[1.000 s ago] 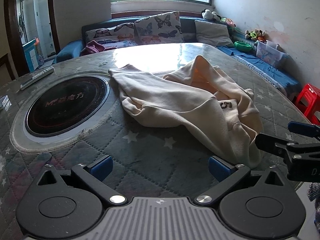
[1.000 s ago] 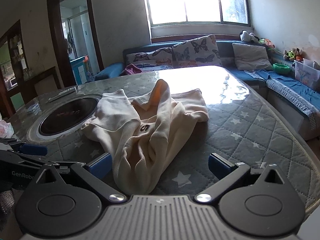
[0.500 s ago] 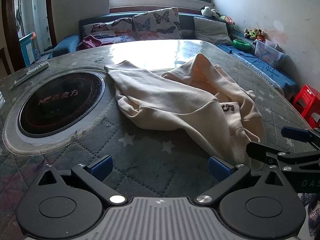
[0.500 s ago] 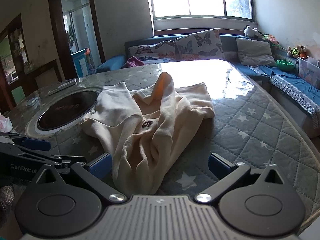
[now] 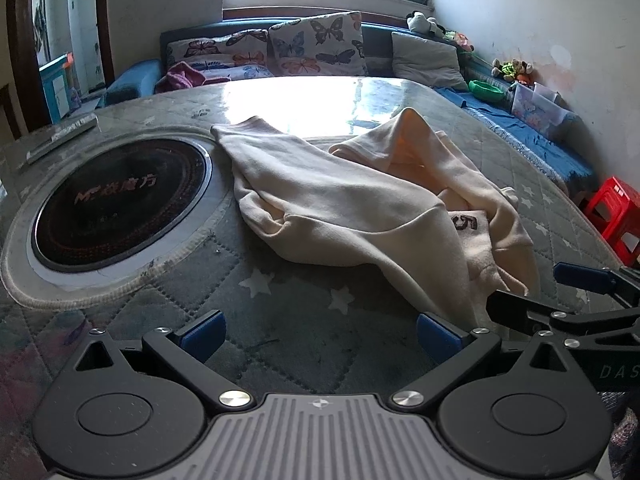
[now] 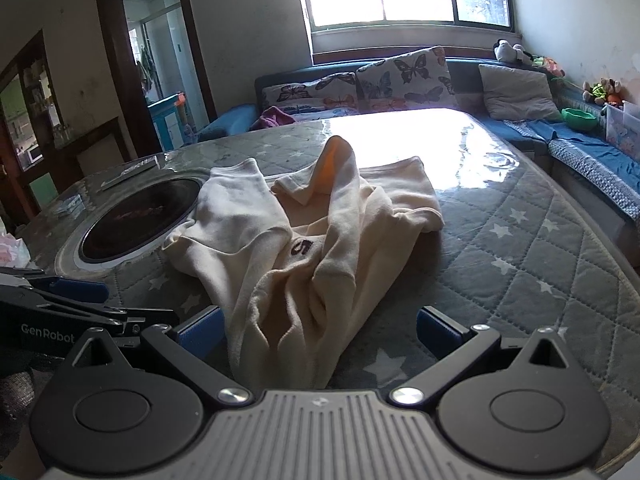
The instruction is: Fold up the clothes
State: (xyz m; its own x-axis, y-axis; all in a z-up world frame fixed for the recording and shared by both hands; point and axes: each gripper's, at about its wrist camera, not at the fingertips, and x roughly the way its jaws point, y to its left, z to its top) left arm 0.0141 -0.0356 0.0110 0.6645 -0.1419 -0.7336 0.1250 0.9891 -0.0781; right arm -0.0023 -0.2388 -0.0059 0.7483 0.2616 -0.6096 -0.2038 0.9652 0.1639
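A cream sweatshirt point(image 5: 360, 204) with a dark "5" patch lies crumpled on the quilted table, one part poking upward. In the right wrist view the same sweatshirt point(image 6: 304, 248) reaches down between my fingers. My left gripper point(image 5: 320, 334) is open over bare quilt, the garment's near hem just past its right fingertip. My right gripper point(image 6: 318, 330) is open with the garment's near edge lying between its fingertips, not clamped. The right gripper also shows in the left wrist view point(image 5: 580, 292), and the left gripper in the right wrist view point(image 6: 76, 300).
A round black cooktop point(image 5: 120, 196) is set into the table point(image 6: 540, 260) left of the garment. A remote point(image 5: 60, 136) lies at the far left. A sofa with butterfly cushions point(image 5: 316, 44) stands behind, a red stool point(image 5: 616, 212) at the right.
Both grippers have moved forward toward the sweatshirt, which now looks larger and nearer. Both stay open. The garment itself has not moved.
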